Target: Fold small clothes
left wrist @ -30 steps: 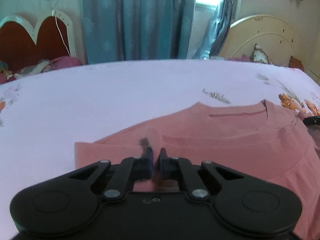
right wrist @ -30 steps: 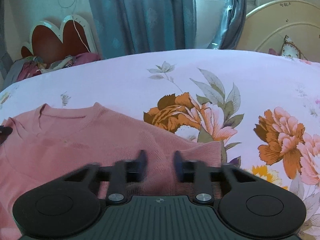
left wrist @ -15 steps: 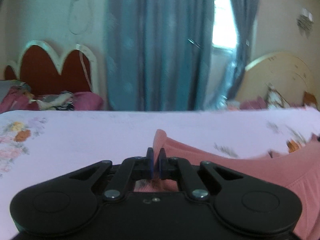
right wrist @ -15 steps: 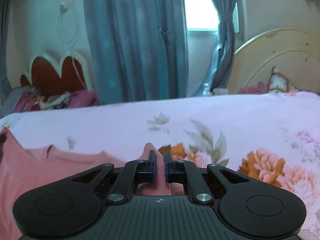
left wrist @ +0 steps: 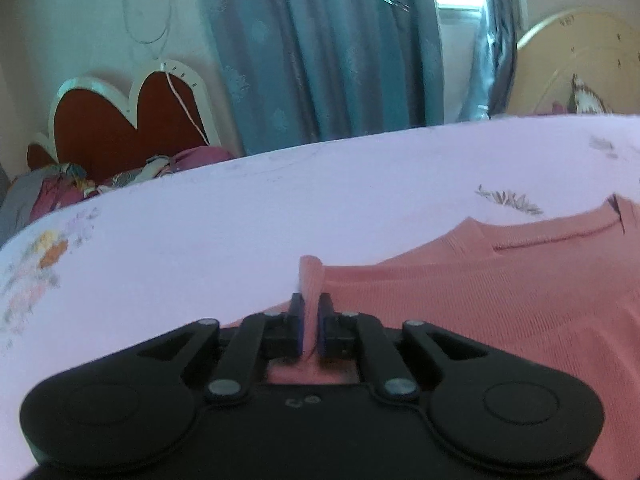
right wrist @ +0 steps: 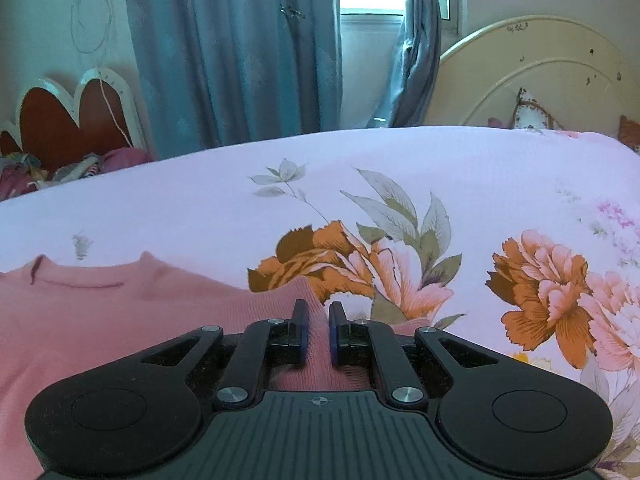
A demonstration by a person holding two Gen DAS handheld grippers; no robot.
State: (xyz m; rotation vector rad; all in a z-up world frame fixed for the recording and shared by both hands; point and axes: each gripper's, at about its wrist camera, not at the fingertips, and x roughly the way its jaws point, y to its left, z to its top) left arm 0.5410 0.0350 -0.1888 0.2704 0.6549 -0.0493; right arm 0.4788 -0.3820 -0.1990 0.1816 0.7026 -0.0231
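A pink knitted top (left wrist: pixel 500 292) lies spread on the bed's floral sheet (left wrist: pixel 240 220), its neckline toward the far side. In the left wrist view a narrow ridge of its edge stands up between the fingers of the left gripper (left wrist: pixel 311 320); the jaws have just been opening a little, a thin gap shows on either side of the fold, and whether the pads still press it cannot be told. In the right wrist view the right gripper (right wrist: pixel 318 326) stands over the top's other edge, just beside a large orange flower print (right wrist: pixel 320 260); its jaws have just been opening slightly, knit fills the narrow space between them, and whether they pinch it is unclear. Beyond the bed hang blue curtains (right wrist: pixel 236 60), with a cream headboard (right wrist: pixel 532 76) and a red scalloped headboard (left wrist: pixel 120 120).
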